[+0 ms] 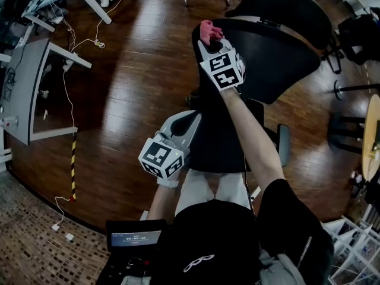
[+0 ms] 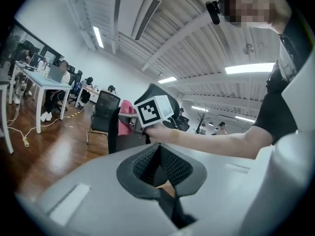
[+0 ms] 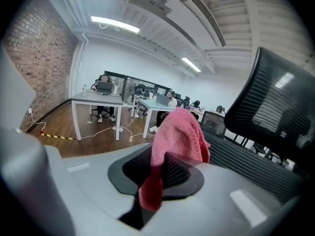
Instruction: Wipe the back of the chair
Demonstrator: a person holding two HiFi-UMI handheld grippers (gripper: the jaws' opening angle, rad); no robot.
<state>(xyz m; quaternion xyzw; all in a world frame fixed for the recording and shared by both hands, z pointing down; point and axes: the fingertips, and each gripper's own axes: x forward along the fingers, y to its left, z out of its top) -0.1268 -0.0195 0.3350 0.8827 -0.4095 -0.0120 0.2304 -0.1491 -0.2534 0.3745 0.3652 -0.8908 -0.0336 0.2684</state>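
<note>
A: Which step was it?

B: Start of the wipe, I'd say. My right tongs (image 1: pixel 209 39) were clamped on the pink cloth (image 3: pixel 178 132), up at the top edge of the chair back (image 1: pixel 270 64). Couldn't tell if the cloth touched it.

A: Left side?

B: Left tongs (image 2: pixel 158 167) were together with nothing in them, low by the seat (image 1: pixel 209 148), well apart from the cloth.

A: Next move?

B: My guess: it needed the cloth pressed flat on the back, then dragged down and across, grip tight so it wouldn't slip.

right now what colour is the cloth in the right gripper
Pink cloth; clearest in the right gripper view.
</note>
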